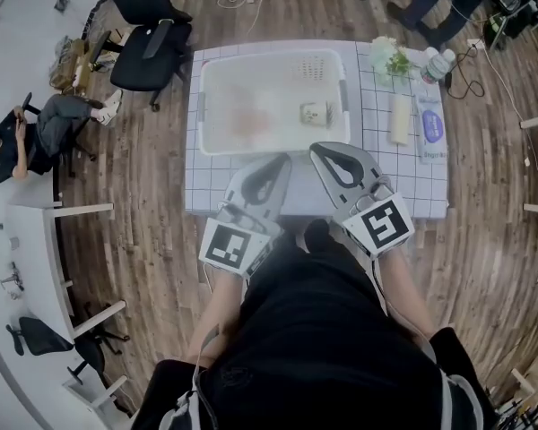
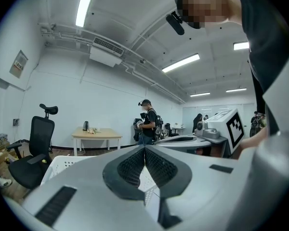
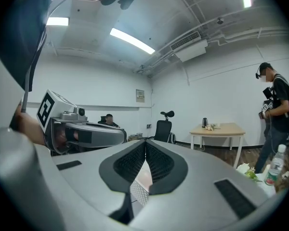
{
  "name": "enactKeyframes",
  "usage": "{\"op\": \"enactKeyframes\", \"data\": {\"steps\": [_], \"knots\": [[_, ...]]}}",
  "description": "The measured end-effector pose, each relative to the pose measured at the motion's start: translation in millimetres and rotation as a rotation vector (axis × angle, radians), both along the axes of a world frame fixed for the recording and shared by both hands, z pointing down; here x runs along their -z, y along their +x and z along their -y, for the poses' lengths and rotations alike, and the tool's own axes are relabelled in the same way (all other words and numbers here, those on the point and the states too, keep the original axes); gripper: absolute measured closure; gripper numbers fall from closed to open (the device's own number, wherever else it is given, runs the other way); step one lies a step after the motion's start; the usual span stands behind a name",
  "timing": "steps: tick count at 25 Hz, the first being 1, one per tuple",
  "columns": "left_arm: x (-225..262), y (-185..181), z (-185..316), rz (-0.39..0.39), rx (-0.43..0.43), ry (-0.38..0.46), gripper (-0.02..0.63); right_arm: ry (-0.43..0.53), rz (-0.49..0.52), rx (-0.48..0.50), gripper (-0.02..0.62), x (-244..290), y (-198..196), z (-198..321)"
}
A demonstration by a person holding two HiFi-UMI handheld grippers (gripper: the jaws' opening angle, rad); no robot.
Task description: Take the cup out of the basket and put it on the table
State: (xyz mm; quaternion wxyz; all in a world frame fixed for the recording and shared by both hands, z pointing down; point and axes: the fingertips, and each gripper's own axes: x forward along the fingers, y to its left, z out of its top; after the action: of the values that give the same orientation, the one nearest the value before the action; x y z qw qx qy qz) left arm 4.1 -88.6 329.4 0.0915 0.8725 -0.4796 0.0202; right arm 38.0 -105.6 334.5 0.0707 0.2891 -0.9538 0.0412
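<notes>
A white plastic basket (image 1: pixel 217 143) stands on the table with the white grid cloth (image 1: pixel 403 179). A small pale patterned cup (image 1: pixel 315 113) lies inside the basket, right of its middle, next to a blurred orange patch. My left gripper (image 1: pixel 282 159) and right gripper (image 1: pixel 318 149) hover side by side at the basket's near rim, both shut and empty. In the left gripper view the left gripper's (image 2: pixel 145 148) jaws meet over the basket's corner (image 2: pixel 62 163). The right gripper's (image 3: pixel 145 142) jaws also touch, with nothing between them.
Right of the basket are white flowers (image 1: pixel 390 59), a water bottle (image 1: pixel 438 64), a cream oblong thing (image 1: pixel 400 119) and a flat blue-printed pack (image 1: pixel 432 125). Office chairs (image 1: pixel 148 43) stand at the far left. A person (image 1: pixel 27 141) sits left, and another stands at the far right.
</notes>
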Motion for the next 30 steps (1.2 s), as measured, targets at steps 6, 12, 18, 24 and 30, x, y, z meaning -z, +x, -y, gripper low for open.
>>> {"op": "enactKeyframes", "data": {"steps": [6, 12, 18, 24, 30], "knots": [[-4.2, -7.6, 9.7, 0.016, -0.004, 0.006, 0.595, -0.028, -0.028, 0.006, 0.578, -11.7, -5.4, 6.1], [-2.9, -14.5, 15.2, -0.013, -0.020, 0.007, 0.595, -0.036, -0.048, -0.003, 0.577, -18.9, -14.5, 9.5], [-6.6, -26.0, 17.8, -0.023, -0.037, 0.010, 0.595, -0.012, -0.087, -0.002, 0.577, -26.5, -20.2, 21.4], [-13.0, -38.1, 24.8, -0.012, -0.062, 0.017, 0.595, -0.008, -0.106, -0.022, 0.575, -33.7, -30.5, 34.6], [-13.5, -44.4, 37.7, 0.002, -0.089, 0.047, 0.595, -0.029, -0.164, 0.018, 0.512, -52.8, -43.8, 48.3]]}}
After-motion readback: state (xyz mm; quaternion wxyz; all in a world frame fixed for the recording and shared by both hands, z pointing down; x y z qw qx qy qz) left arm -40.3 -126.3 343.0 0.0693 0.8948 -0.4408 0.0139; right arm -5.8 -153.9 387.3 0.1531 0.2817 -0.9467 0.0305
